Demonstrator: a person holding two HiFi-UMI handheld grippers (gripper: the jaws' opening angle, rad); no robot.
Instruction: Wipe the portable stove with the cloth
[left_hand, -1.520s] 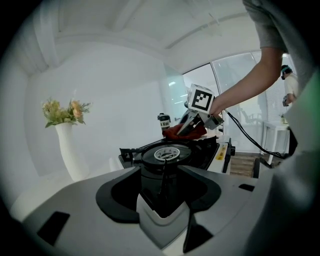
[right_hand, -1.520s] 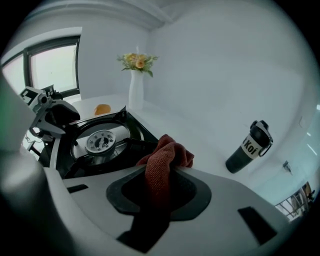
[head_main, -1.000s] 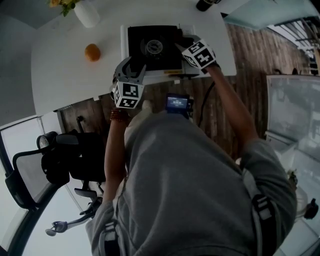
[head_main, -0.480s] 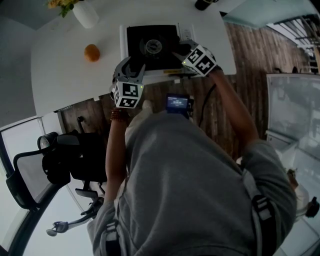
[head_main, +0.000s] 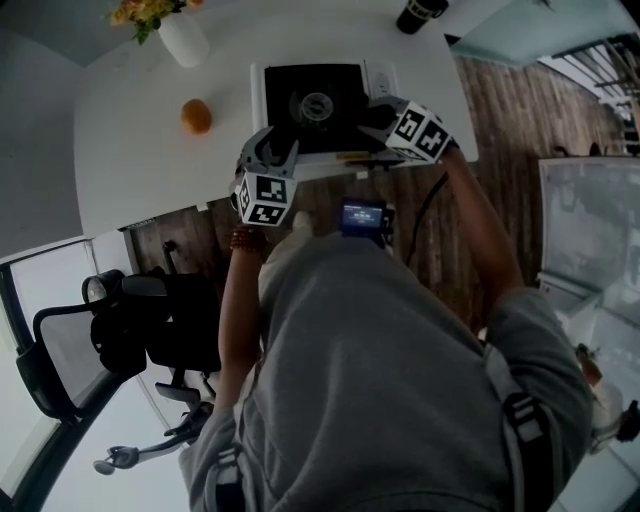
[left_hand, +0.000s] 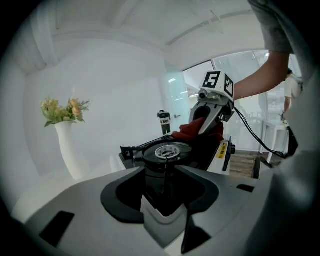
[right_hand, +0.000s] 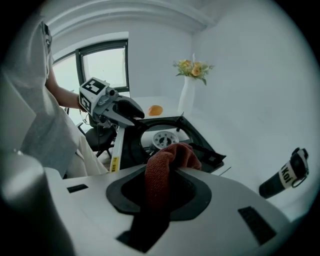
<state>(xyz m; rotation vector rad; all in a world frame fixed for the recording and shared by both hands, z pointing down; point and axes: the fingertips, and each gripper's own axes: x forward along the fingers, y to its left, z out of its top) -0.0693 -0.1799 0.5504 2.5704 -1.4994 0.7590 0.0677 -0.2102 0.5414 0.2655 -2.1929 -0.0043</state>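
The right gripper (head_main: 376, 108), tilted steeply down, clenches a rust-red terry cloth (right_hand: 167, 160) at the black portable stove's (head_main: 290, 90) right side, while the left gripper (head_main: 272, 150), its parted jaws having just been closing, straddles the stove's near left corner, and far left a white vase (head_main: 185, 45) holds yellow flowers (head_main: 145, 10).

Portable stove (head_main: 300, 128): black square top in white casing, flat on white worktop (head_main: 140, 165) at 12 o'clock, near its front edge; round burner (head_main: 316, 103) in middle. Cloth (right_hand: 170, 155): rust-red, bunched, pinched in right claw (right_hand: 167, 172), over stove top at about 3 o'clock from burner.
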